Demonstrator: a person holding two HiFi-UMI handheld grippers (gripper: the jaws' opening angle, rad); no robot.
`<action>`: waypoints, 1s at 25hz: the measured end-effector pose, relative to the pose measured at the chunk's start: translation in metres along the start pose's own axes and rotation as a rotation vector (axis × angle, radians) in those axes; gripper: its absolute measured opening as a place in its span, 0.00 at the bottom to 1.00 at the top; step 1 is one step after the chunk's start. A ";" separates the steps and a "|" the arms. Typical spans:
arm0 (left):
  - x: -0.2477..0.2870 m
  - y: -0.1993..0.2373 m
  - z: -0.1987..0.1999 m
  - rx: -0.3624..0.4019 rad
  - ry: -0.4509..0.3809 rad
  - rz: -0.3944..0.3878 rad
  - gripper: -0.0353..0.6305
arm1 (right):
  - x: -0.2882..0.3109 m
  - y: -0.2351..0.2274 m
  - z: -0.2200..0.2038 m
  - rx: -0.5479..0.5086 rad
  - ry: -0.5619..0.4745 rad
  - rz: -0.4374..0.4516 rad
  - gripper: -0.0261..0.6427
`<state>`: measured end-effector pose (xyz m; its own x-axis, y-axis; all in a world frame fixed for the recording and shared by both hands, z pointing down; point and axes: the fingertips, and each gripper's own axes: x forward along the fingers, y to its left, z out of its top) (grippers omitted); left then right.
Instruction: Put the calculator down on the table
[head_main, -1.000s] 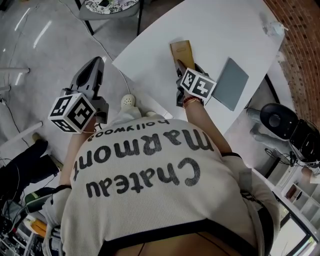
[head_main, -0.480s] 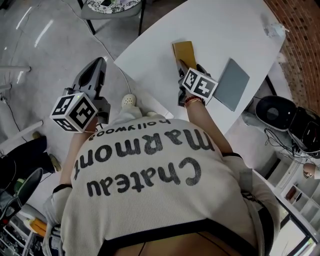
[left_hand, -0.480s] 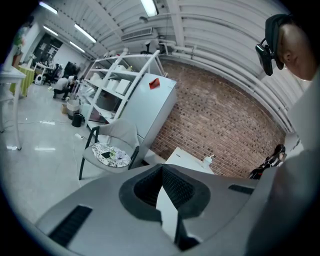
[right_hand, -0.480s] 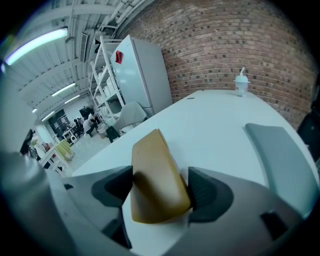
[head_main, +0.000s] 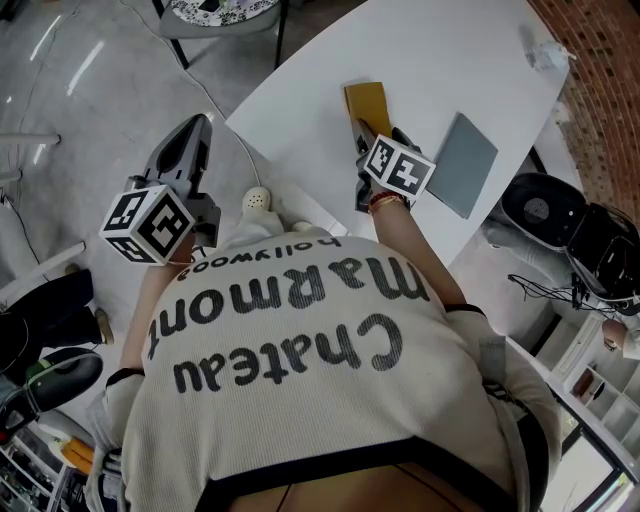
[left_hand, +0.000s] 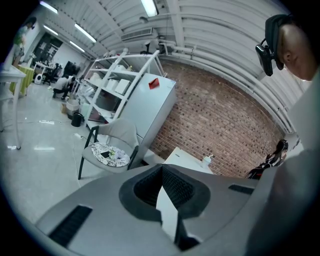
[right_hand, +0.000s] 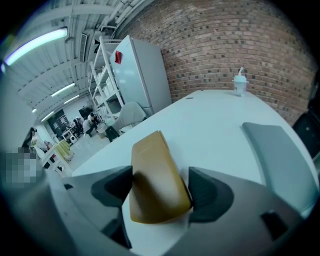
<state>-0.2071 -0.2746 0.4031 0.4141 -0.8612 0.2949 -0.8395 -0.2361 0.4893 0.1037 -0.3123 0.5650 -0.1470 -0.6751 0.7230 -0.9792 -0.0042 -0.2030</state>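
Note:
A flat yellow-brown calculator lies on the white table, near its front edge. My right gripper is lowered over the calculator's near end and is open. In the right gripper view the calculator sits between the two dark pads of the right gripper, which stand close on either side of it. My left gripper hangs off the table's left side over the floor. Its jaws are shut with nothing in them, as the left gripper view shows of the left gripper.
A grey flat pad lies to the right of the calculator. A small white bottle stands at the table's far corner. A chair is on the floor at the upper left, and dark equipment sits to the table's right.
Both grippers and the calculator keep their places. The dark equipment on the floor at the right has shifted a little.

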 end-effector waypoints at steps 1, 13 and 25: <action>0.000 -0.001 0.000 0.000 0.000 -0.002 0.05 | -0.001 -0.001 0.000 -0.002 -0.002 -0.003 0.58; -0.007 -0.002 -0.007 -0.002 -0.001 0.004 0.05 | -0.003 -0.002 0.000 -0.012 -0.011 0.005 0.54; -0.026 -0.015 -0.022 -0.017 0.014 0.026 0.05 | -0.005 -0.006 -0.002 0.021 -0.006 0.078 0.54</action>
<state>-0.1978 -0.2392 0.4062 0.3971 -0.8606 0.3189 -0.8442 -0.2062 0.4948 0.1097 -0.3073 0.5643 -0.2220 -0.6785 0.7002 -0.9615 0.0332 -0.2727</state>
